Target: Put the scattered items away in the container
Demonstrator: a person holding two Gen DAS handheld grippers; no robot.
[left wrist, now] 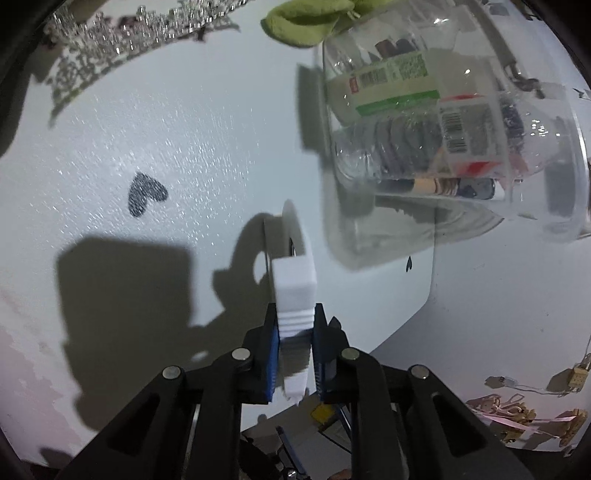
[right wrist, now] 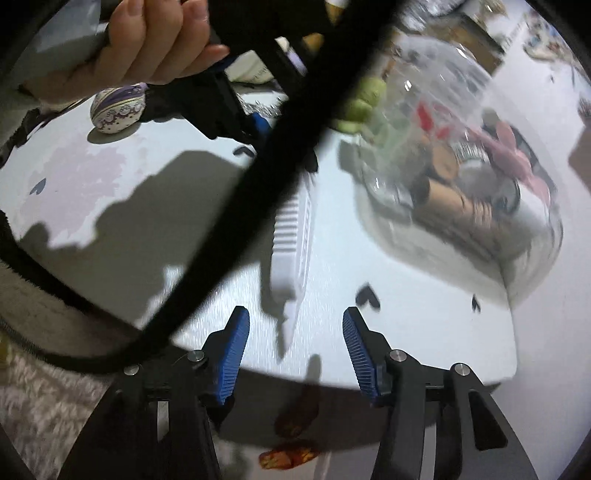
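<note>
White tool: a ribbed plastic piece with a round disc at its far end, clamped by its handle between the blue pads of the left hand-held gripper and held above the desk; in the right wrist view the same tool hangs over the desk, its narrow tip pointing toward the camera.
Left hand-held gripper: closed tight on the tool's ribbed handle; the right wrist view shows a hand gripping its black body.
Right hand-held gripper: jaws spread wide, nothing between the 2 blue pads; the tool's tip is just ahead of them, apart from both.
Container: clear plastic tub near the desk's right edge, just beyond the tool's disc; it holds packets with barcode labels and other small items, blurred in the right wrist view.
Green plush: touching the tub's far side.
Crown: a sparkly beaded tiara at the desk's far left.
Egg: a purple-and-white patterned egg on the desk under the hand.
Desk: white, with small dark heart marks.
Cable: a thick black cord crosses the right wrist view.
</note>
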